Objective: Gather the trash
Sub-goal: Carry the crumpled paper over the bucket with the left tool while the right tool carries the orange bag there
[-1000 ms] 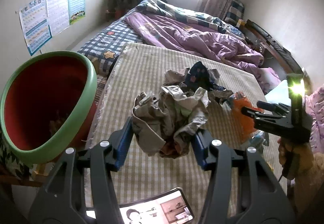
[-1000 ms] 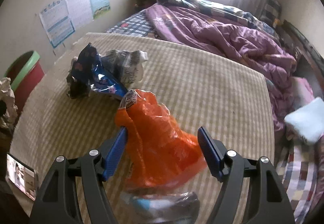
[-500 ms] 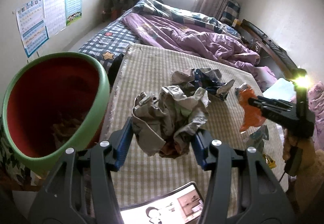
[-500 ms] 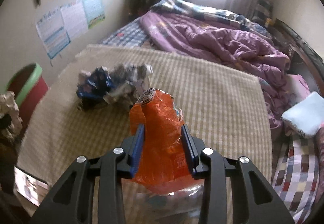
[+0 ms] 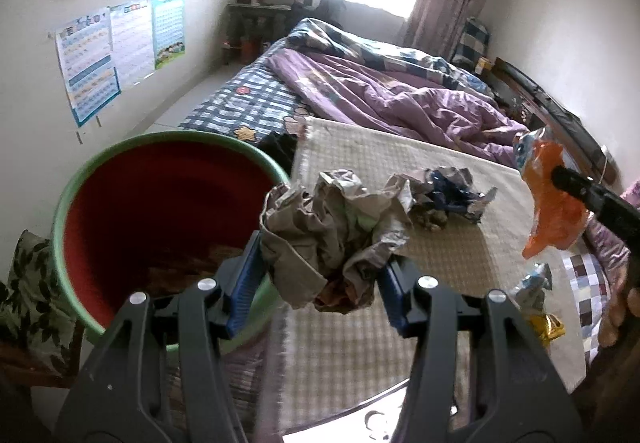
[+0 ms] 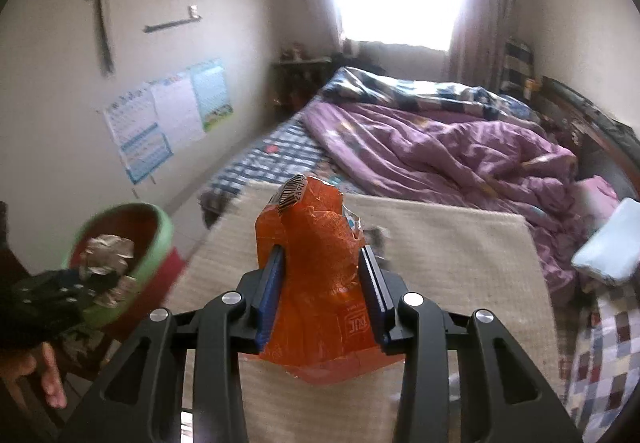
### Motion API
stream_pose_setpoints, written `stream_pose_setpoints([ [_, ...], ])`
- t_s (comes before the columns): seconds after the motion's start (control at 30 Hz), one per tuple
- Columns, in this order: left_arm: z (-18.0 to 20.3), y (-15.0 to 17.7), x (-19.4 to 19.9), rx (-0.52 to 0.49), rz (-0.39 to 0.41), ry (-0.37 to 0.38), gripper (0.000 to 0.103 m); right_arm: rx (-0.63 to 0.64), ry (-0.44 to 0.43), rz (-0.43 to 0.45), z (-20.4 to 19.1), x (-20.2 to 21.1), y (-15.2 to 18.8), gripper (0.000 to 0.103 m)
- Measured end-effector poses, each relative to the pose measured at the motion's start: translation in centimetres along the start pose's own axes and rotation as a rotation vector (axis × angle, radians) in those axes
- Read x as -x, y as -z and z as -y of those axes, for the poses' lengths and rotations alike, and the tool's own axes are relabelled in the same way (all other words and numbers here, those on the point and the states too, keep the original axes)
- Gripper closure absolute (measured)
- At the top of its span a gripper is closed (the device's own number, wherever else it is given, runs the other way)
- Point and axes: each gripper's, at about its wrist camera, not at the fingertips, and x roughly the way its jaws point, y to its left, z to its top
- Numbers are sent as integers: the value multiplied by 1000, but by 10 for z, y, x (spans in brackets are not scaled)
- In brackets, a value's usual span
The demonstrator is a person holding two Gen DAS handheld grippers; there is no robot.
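Two beds fill most of the room: a far one heaped with a purple quilt [image 5: 400, 99], and a near one spread with a beige checked mat [image 5: 400, 255]. Beside the mat's left edge a red bucket with a green rim [image 5: 160, 211] is seen, some crumpled trash already lying inside it. A crumpled grey-brown paper wad [image 5: 332, 239] is pinched between the blue pads of the left gripper [image 5: 320, 275] and is held just beside the bucket's rim, partly over it. An orange snack bag [image 6: 316, 275] is clamped in the right gripper [image 6: 322, 291], raised above the mat. On the mat, a blue-and-silver wrapper [image 5: 448, 195] is left crumpled near the middle, and a small yellow wrapper [image 5: 548, 327] is seen near the right edge.
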Motion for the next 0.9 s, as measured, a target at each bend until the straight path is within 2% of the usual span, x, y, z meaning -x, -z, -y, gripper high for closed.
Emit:
stream_pose_setpoints([
  [0.33, -36, 1, 6, 42, 9, -40, 52, 62, -157, 5, -81, -9, -5, 65],
  [0.63, -58, 2, 9, 66, 6, -66, 52, 101, -204, -9, -121, -18, -2, 65],
  [0.9, -73, -1, 8, 76, 7, -76, 52, 117, -213, -5, -139, -25, -2, 65],
])
